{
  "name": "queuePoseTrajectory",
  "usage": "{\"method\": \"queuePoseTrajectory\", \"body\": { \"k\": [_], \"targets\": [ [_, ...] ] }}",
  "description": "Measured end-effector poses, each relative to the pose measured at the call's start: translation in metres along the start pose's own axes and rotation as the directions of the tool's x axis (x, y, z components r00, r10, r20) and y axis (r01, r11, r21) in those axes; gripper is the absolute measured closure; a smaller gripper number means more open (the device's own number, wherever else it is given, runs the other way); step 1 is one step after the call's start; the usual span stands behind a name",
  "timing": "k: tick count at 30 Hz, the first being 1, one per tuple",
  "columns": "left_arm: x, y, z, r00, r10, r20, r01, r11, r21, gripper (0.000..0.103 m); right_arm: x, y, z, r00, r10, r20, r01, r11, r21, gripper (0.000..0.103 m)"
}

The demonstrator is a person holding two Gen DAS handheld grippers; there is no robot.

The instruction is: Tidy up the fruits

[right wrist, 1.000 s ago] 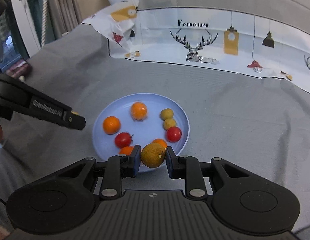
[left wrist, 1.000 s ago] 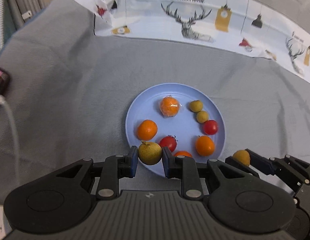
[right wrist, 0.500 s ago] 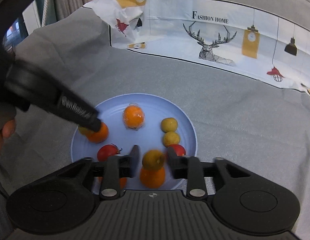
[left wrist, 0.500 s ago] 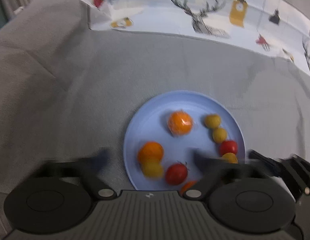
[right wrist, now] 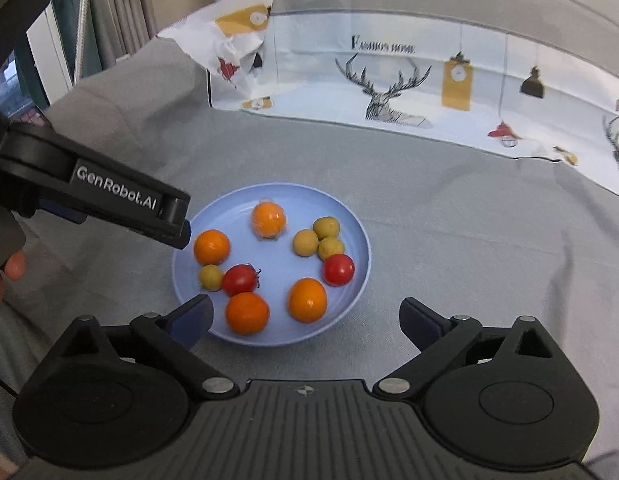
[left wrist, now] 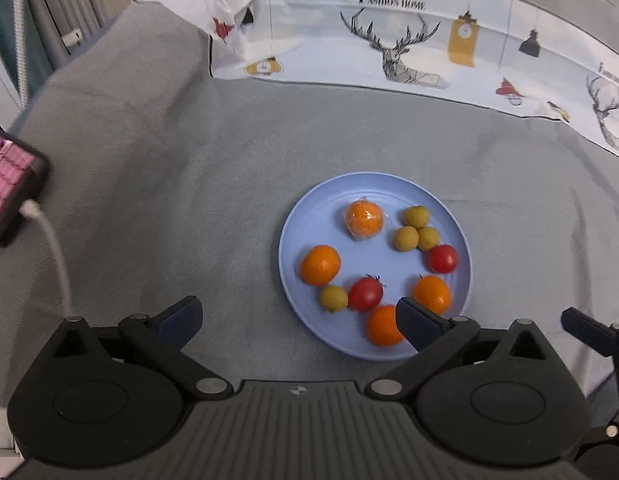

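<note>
A light blue plate (left wrist: 373,184) (right wrist: 285,264) lies on the grey cloth with several fruits on it. These are a wrapped orange (left wrist: 363,218), three bare oranges, two tomatoes and several small yellow-green fruits. One yellow-green fruit (left wrist: 333,298) (right wrist: 210,277) lies beside a tomato (left wrist: 365,294), and three cluster (right wrist: 317,236) at the plate's right. My left gripper (left wrist: 297,320) hangs open above the plate's near-left edge, holding nothing. The jaws of my right gripper (right wrist: 305,316) are opening over the plate's near rim, with nothing gripped.
A phone (left wrist: 9,184) with a white cable lies at the far left. A printed deer cloth (left wrist: 389,48) covers the back. Curtains (left wrist: 49,20) hang at the back left. A person's hand (right wrist: 5,276) holds the left gripper, whose finger (right wrist: 109,196) reaches over the plate's left edge.
Both grippers were shut on a yellow-green fruit each; both have opened. The left one's fruit now lies beside a tomato, the right one's among the cluster. Both grippers dipped and drew back.
</note>
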State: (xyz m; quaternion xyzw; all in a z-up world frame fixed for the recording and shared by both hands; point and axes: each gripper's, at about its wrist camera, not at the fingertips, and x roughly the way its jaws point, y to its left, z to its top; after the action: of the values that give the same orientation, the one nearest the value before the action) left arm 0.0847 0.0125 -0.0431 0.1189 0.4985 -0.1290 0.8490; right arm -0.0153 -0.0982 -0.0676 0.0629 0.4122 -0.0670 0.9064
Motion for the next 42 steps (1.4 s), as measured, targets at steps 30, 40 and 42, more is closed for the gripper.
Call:
{"method": "queuePoseTrajectory", "body": {
  "k": [30, 40, 42],
  "targets": [
    [-0.109, 0.006, -0.095, 0.982, 0.049, 0.184, -0.050, 0.999, 0.000, 0.000, -0.138, 0.029, -0.045, 0.964, -0.110, 0.243, 0.119, 0.993, -0.023, 0.001],
    [-0.123, 0.023, -0.102, 0.972, -0.013, 0.234, 0.027, 0.998, -0.059, 0.000, -0.171, 0.047, -0.055, 0.938, -0.187, 0.290, 0.228, 0.967, -0.113, 0.001],
    [-0.126, 0.024, -0.104, 0.972, -0.010, 0.235, 0.024, 0.998, -0.058, 0.000, -0.175, 0.052, -0.059, 0.936, -0.184, 0.299, 0.231, 0.964, -0.131, 0.001]
  ]
}}
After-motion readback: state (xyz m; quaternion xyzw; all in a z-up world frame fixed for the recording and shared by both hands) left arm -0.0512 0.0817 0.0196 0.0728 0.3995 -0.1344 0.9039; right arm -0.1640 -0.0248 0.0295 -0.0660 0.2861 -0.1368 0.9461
